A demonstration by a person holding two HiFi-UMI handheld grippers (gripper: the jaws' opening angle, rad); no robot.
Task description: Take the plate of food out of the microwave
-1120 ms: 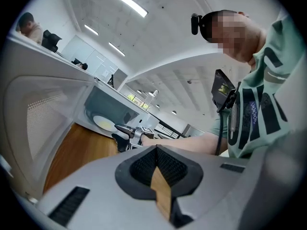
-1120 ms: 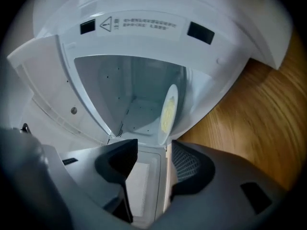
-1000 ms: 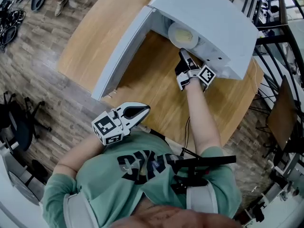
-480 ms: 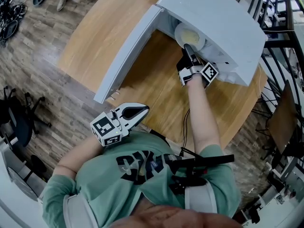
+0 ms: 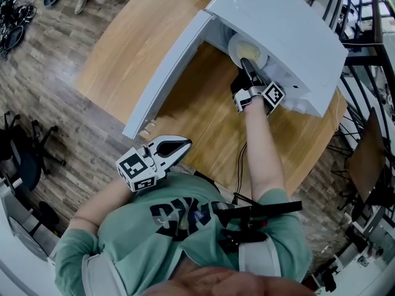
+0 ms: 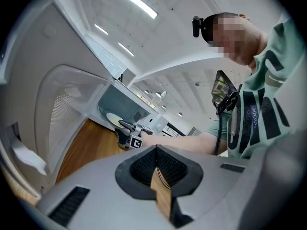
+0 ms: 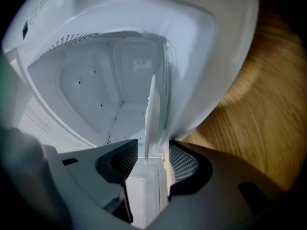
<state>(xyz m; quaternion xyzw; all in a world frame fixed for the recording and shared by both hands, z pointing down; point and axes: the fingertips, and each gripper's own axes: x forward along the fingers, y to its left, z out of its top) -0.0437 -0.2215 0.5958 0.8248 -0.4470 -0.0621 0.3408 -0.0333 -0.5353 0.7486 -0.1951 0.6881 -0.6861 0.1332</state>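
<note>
The worktop (image 5: 123, 48) is light wood with a round edge. The floor (image 5: 55, 103) under it is made of grey-brown wooden planks. A black chair (image 5: 24, 159) stands on the left. A black metal rack (image 5: 364, 54) stands on the right, with a brown chair (image 5: 370, 147) near it. Long white lights (image 6: 140, 5) shine on the white ceiling (image 6: 158, 37)

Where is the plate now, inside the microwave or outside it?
Inside. The plate lies in the open microwave cavity; its rim stands between the open tongs of the right gripper, not yet clamped.
</note>
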